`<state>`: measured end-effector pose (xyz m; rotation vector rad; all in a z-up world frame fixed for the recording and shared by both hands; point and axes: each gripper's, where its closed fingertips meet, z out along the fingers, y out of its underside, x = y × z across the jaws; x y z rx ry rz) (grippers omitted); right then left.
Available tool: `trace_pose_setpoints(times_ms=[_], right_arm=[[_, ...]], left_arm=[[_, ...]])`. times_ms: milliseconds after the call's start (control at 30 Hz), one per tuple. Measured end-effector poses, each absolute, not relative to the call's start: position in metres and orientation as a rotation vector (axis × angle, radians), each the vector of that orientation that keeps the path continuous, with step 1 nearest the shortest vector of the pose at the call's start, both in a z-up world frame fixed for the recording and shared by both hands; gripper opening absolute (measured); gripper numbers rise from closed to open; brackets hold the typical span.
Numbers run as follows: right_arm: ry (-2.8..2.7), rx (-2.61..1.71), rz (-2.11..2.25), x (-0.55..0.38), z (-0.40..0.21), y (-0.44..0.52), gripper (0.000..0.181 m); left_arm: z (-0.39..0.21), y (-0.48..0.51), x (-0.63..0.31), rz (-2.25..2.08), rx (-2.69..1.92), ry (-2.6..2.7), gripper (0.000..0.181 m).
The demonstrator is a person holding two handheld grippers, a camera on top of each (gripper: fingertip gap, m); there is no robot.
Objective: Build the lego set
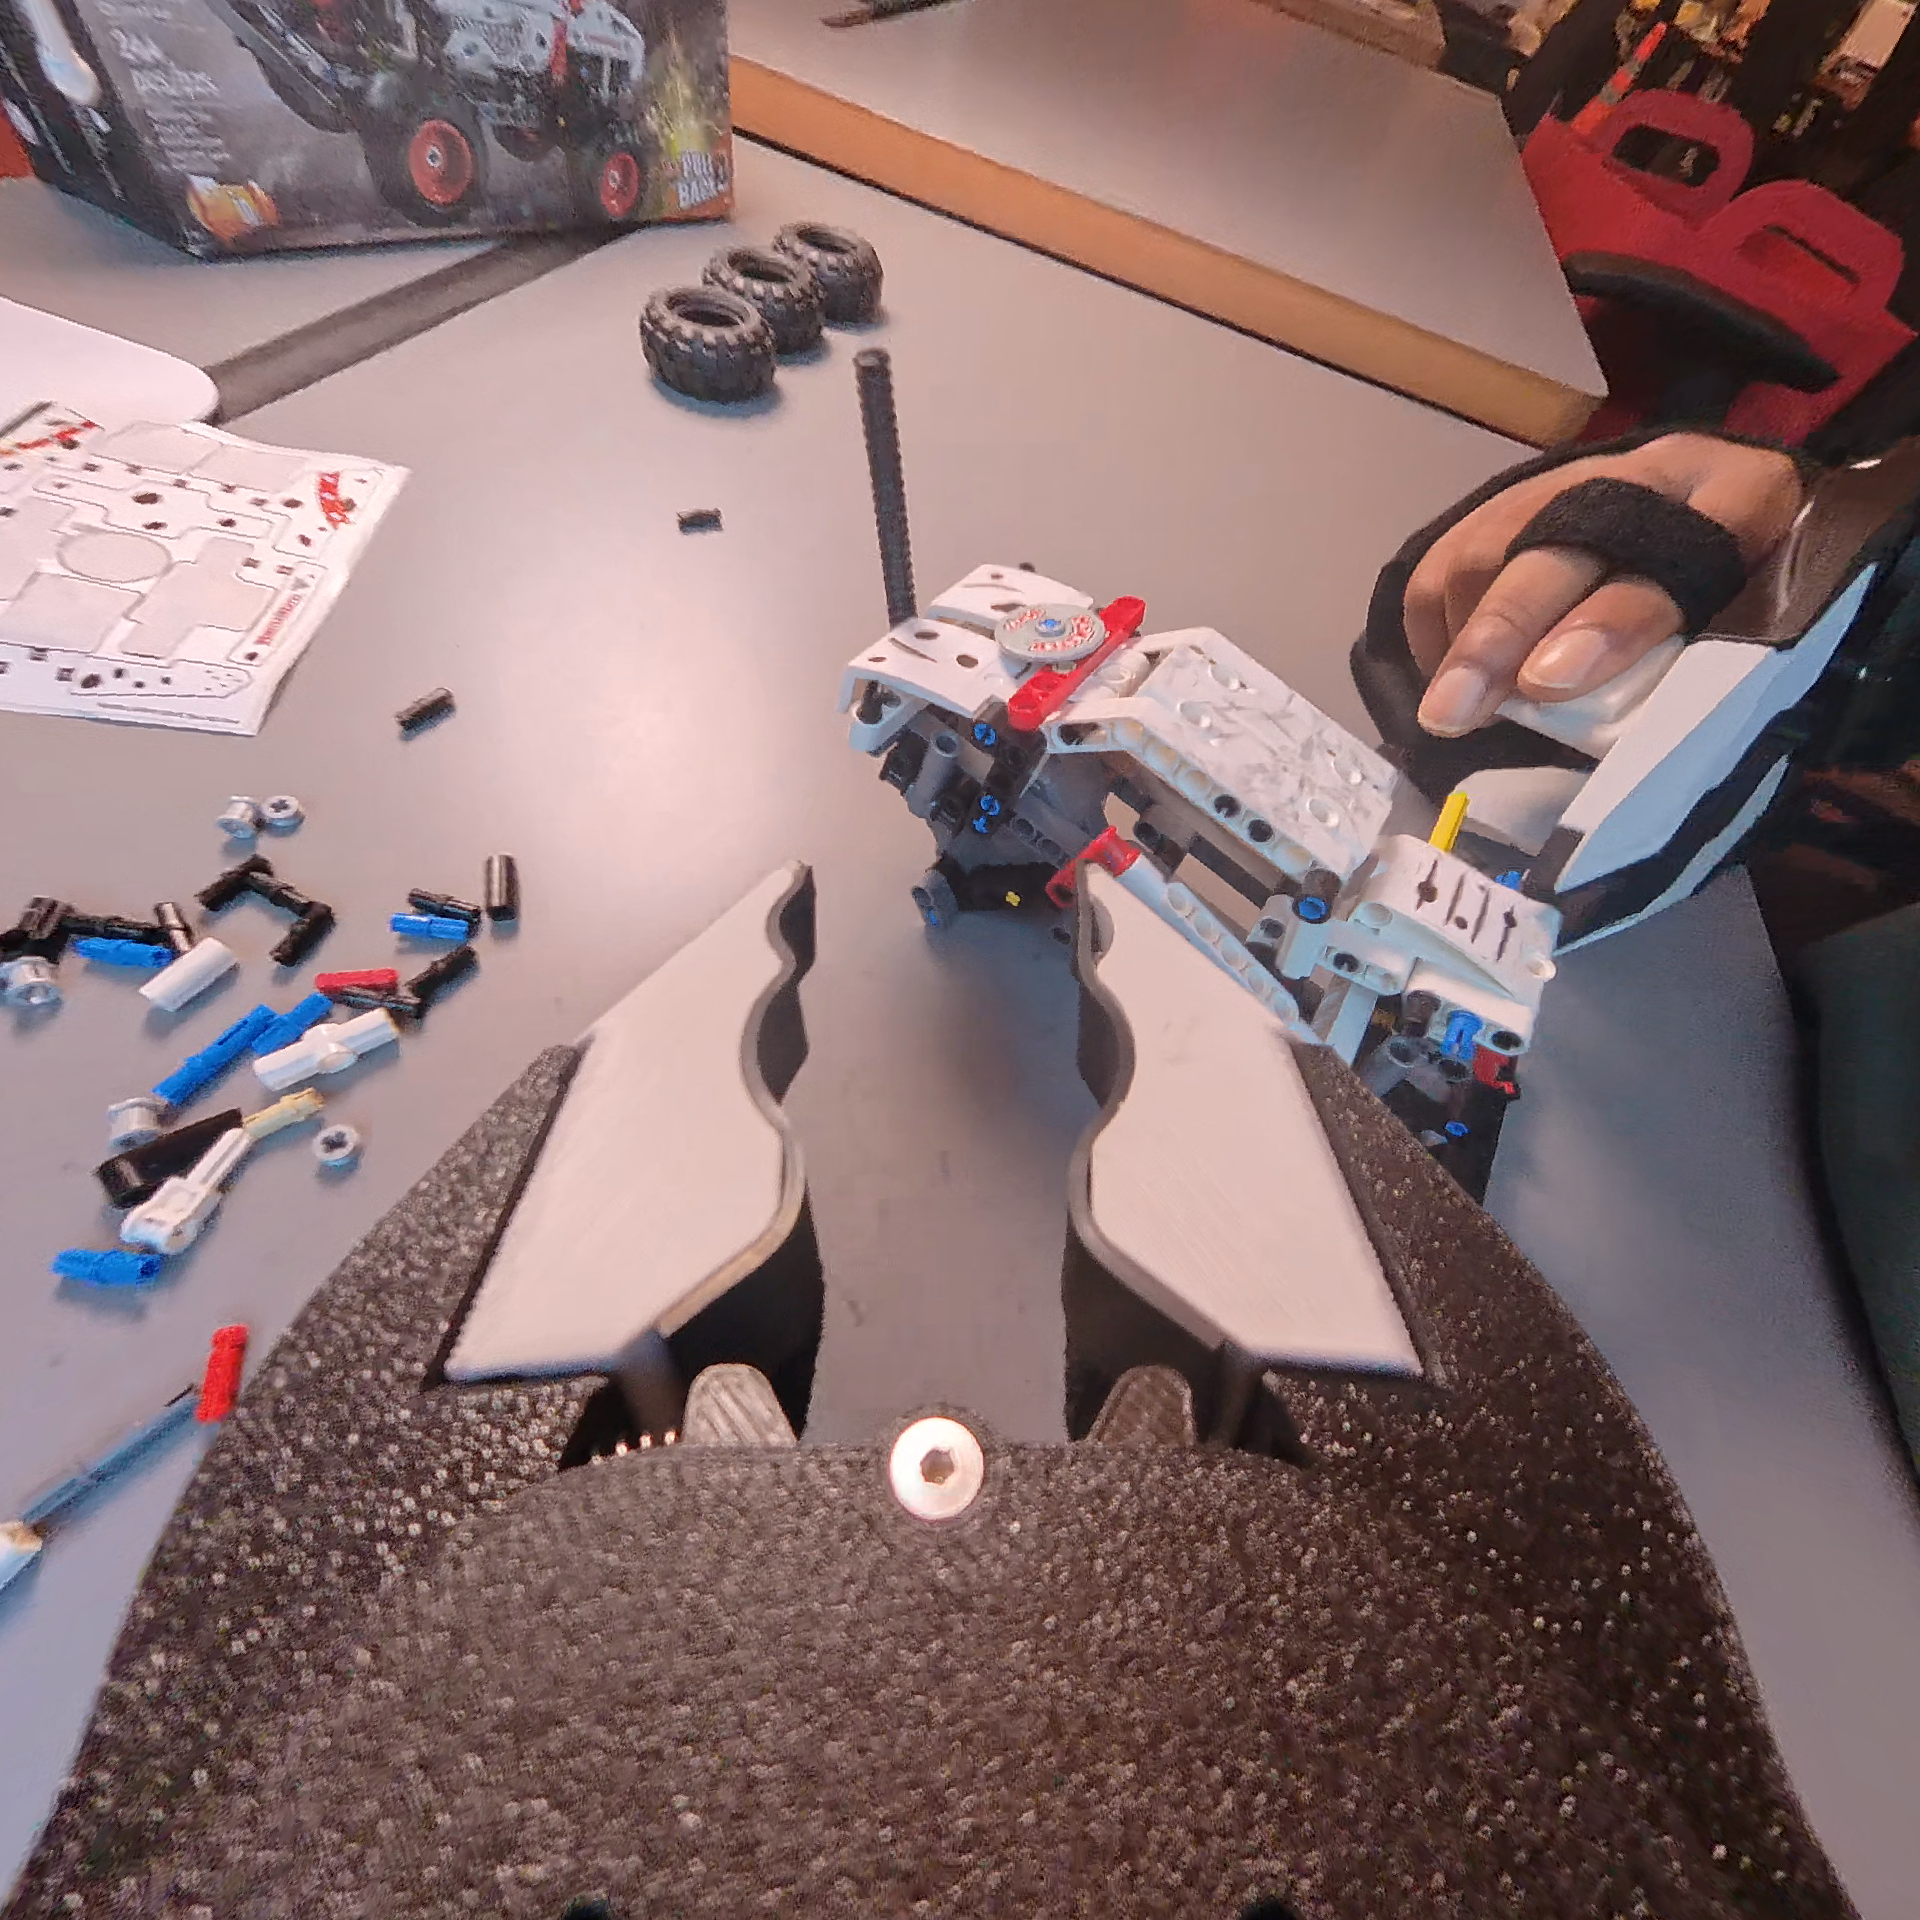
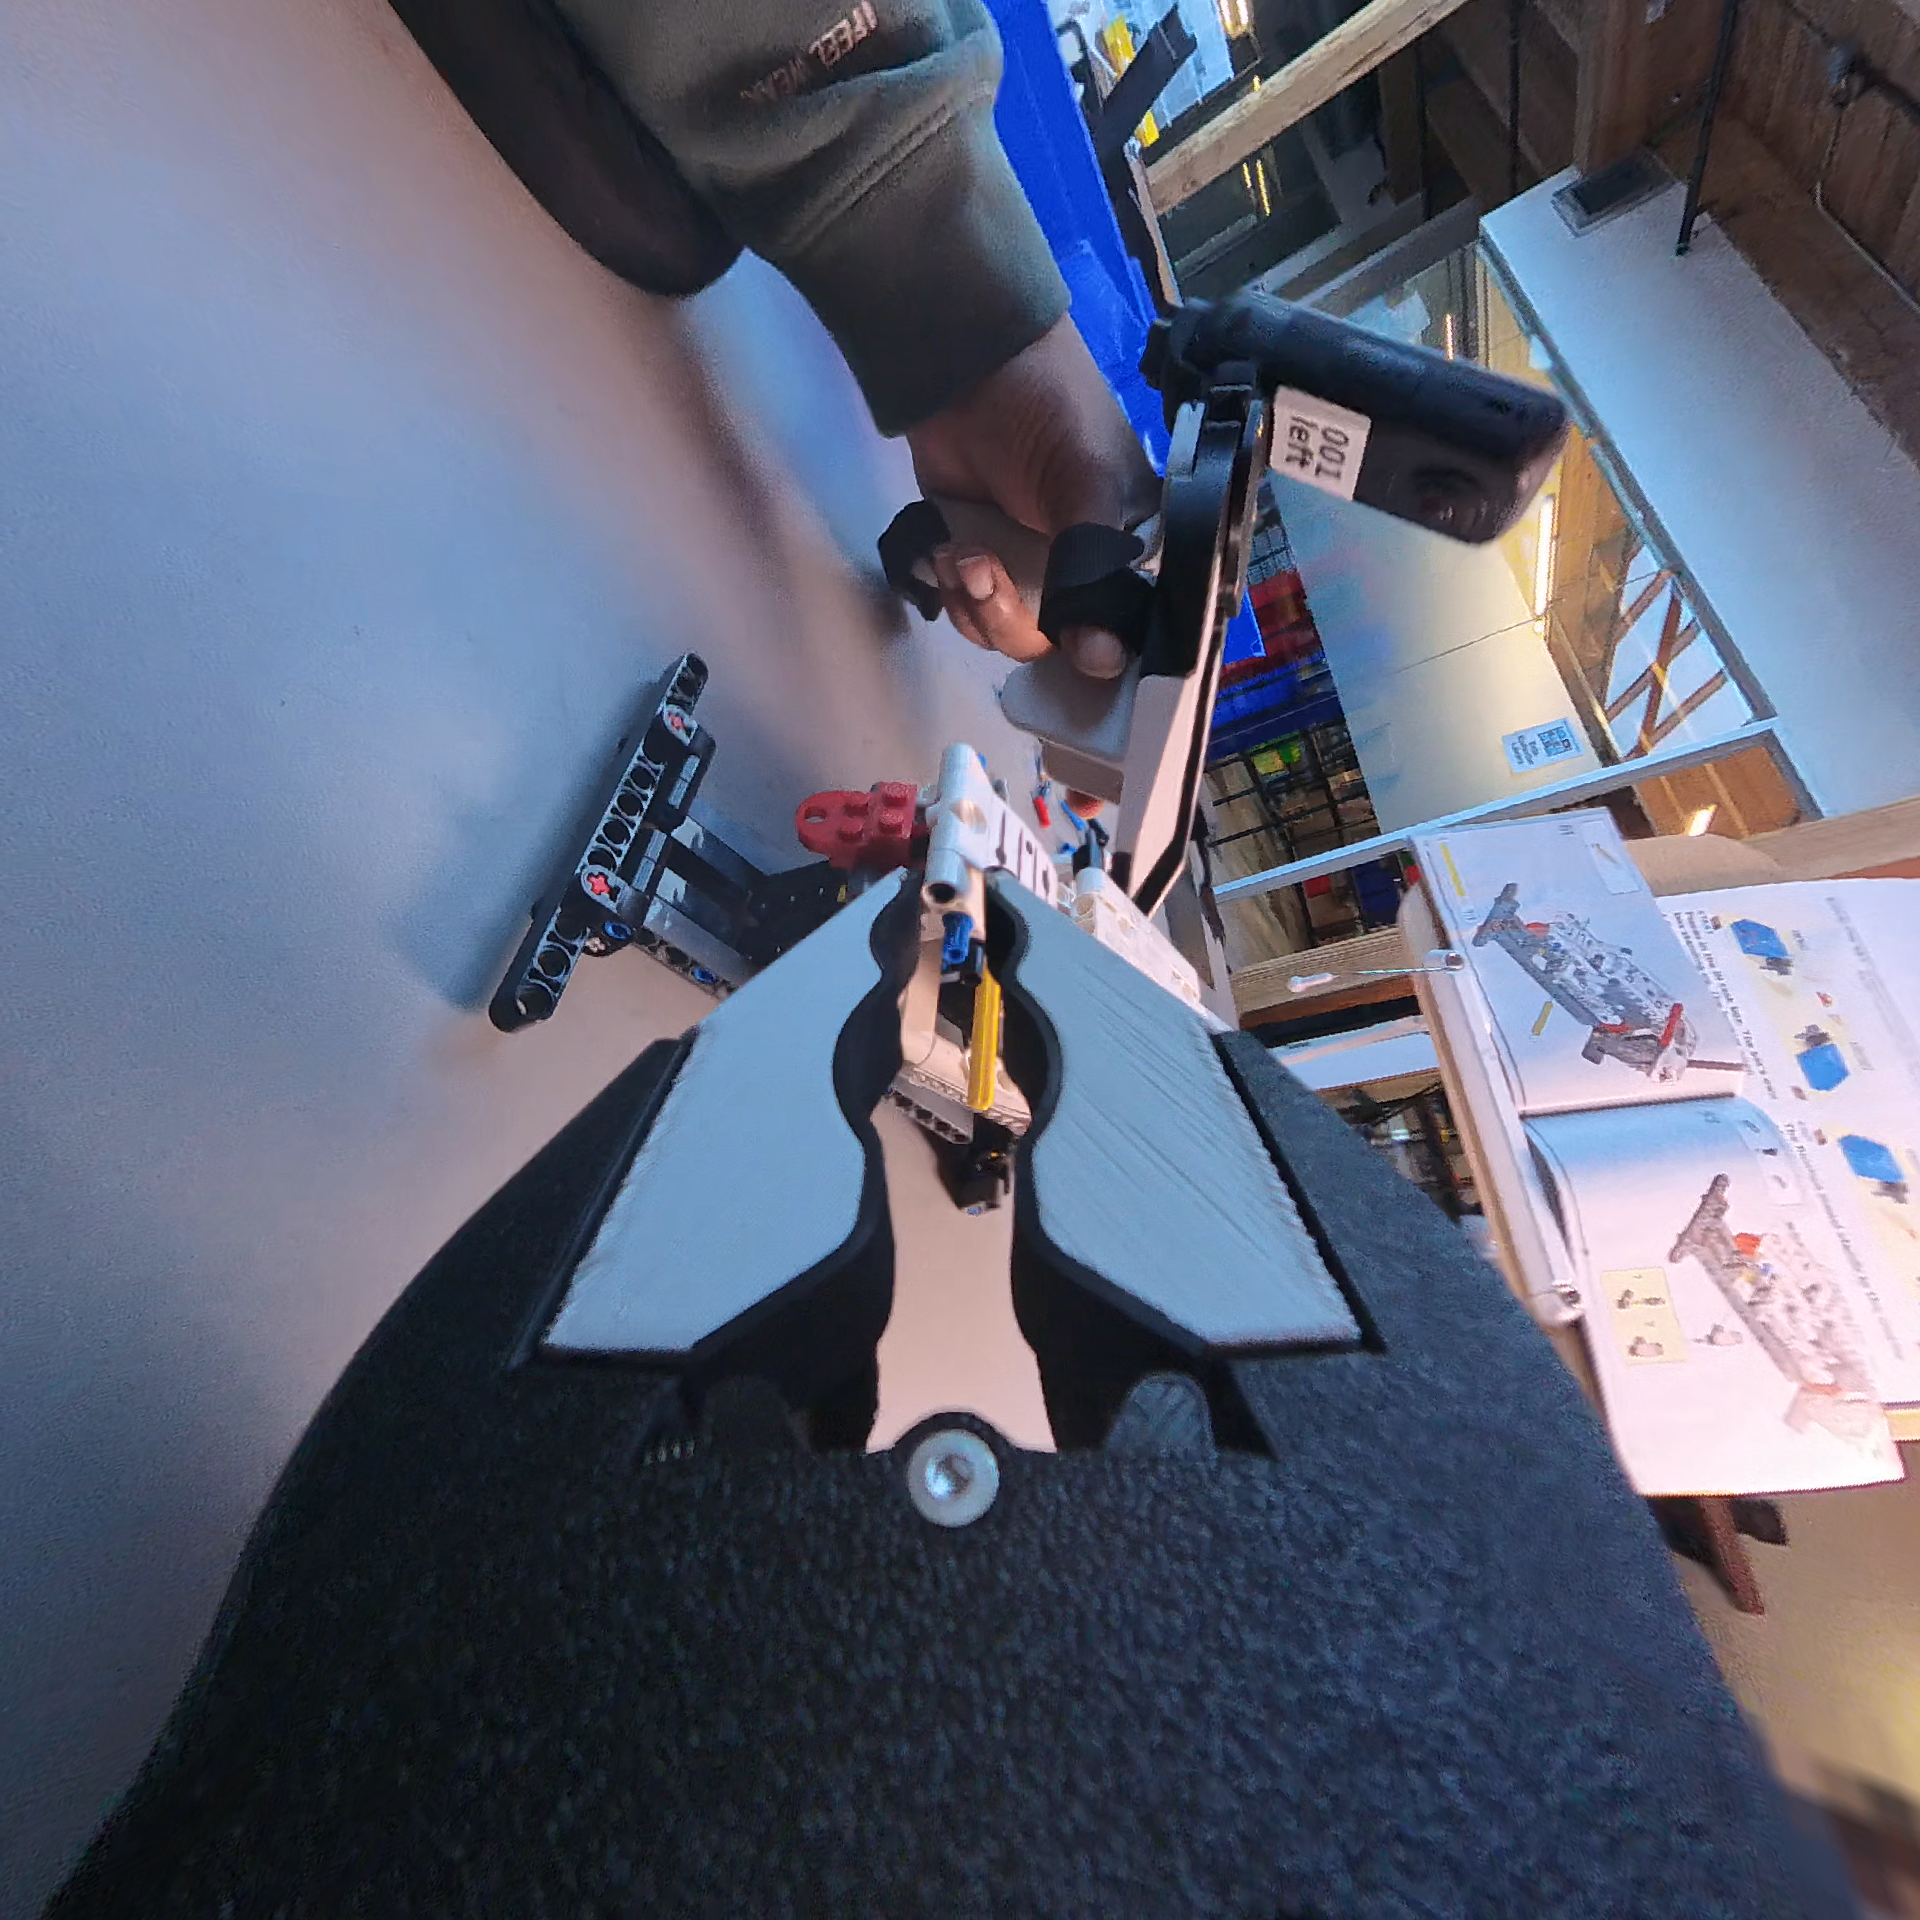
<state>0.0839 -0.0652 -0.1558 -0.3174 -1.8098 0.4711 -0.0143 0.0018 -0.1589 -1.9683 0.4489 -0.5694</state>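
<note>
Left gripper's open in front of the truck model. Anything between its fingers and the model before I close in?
Nothing visible. The left gripper is open over bare table, its right fingertip already at the truck model by the red connector. The loose pieces lie off to the left, and the right gripper holds the model's far end.

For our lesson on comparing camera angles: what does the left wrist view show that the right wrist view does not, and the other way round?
Only the left wrist view shows the three black tyres, the set's box, the sticker sheet and the loose pieces scattered on the grey table.

Only the right wrist view shows the open instruction booklet and the left gripper's camera.

Both show the half-built white truck, its yellow pin, and the table.
</note>
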Motion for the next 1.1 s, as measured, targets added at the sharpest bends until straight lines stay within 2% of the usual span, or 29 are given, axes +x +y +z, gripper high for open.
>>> trace_pose_setpoints(times_ms=[67,133,300,400,500,667,733,1100], right_arm=[[-1.805,-0.394,0.614,0.090,-0.147,-0.067,0.018],[-1.811,-0.534,0.752,0.097,-0.140,-0.055,0.018],[-1.893,-0.785,0.833,0.106,-0.158,-0.028,0.015],[-1.911,-0.823,0.879,0.104,-0.158,-0.033,0.009],[-1.921,-0.838,0.871,0.102,-0.161,-0.033,0.004],[-1.918,-0.859,0.869,0.101,-0.161,-0.033,0.004],[-1.912,-0.870,0.876,0.100,-0.161,-0.033,0.003],[-1.935,-0.870,0.885,0.097,-0.161,-0.031,0.003]], left_arm=[[-0.145,-0.011,-0.011,-0.547,-1.945,0.477,0.048],[-0.138,-0.032,0.006,-0.546,-1.952,0.552,0.044],[-0.152,-0.067,0.051,-0.672,-2.048,0.521,0.047],[-0.159,-0.065,0.062,-0.706,-2.040,0.447,0.051],[-0.161,-0.060,0.065,-0.693,-2.024,0.442,0.047],[-0.162,-0.060,0.065,-0.676,-2.013,0.444,0.045],[-0.160,-0.062,0.069,-0.713,-2.000,0.453,0.033],[-0.161,-0.060,0.068,-0.657,-2.001,0.478,0.032]])
